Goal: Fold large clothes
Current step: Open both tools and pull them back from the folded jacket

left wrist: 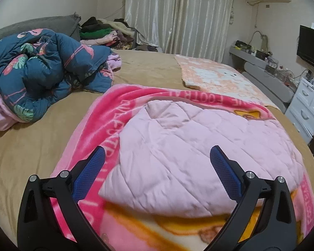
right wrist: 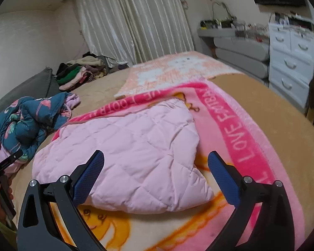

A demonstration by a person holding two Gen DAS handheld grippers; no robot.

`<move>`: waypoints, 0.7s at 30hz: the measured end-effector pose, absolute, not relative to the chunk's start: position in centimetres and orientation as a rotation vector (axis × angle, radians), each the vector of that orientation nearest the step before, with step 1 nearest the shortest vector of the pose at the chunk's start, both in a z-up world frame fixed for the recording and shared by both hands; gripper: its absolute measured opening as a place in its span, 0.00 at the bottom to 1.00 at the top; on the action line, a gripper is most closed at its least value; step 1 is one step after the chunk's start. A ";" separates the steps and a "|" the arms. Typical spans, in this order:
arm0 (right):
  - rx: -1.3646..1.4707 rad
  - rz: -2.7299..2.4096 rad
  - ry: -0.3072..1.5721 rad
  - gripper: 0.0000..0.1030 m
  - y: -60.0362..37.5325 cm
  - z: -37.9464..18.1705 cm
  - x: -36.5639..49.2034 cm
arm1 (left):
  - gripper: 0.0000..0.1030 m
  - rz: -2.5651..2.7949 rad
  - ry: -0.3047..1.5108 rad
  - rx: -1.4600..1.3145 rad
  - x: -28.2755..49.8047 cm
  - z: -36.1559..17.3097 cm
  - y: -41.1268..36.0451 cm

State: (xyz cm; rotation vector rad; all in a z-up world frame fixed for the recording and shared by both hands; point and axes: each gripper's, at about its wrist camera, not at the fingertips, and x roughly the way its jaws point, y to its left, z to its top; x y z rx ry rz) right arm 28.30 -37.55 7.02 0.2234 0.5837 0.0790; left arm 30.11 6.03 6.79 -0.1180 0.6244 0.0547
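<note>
On the left of the bed [left wrist: 31, 146], a crumpled blue flamingo-print quilt [left wrist: 41, 67] lies in a heap, with a pile of folded clothes [left wrist: 102, 33] behind it near the curtain [left wrist: 178, 16]. In the middle, a pink fleece blanket [right wrist: 251, 142] is spread flat; its bright border reads "LOVE FOOTBALL" in white letters, partly hidden. On it rests the folded pale pink quilted garment [right wrist: 125, 146], lying flat. Farther back lies an orange and white patterned blanket [left wrist: 215, 77]. At the right stands a white drawer unit [right wrist: 291, 62]; its drawers are shut, with small clutter on top. The left gripper [left wrist: 157, 152] is spread wide above the garment, holding nothing. The right gripper [right wrist: 156, 156] is likewise wide open and empty, above the garment's near edge.
</note>
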 end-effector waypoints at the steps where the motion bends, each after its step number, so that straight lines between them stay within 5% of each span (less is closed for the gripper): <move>1: 0.216 0.084 0.572 0.96 -37.4 7.4 27.6 | 0.91 0.049 0.621 -0.113 29.5 6.9 5.8; 21: 0.209 0.107 0.541 0.96 -36.2 8.0 20.1 | 0.91 0.017 0.630 -0.121 21.5 6.7 4.9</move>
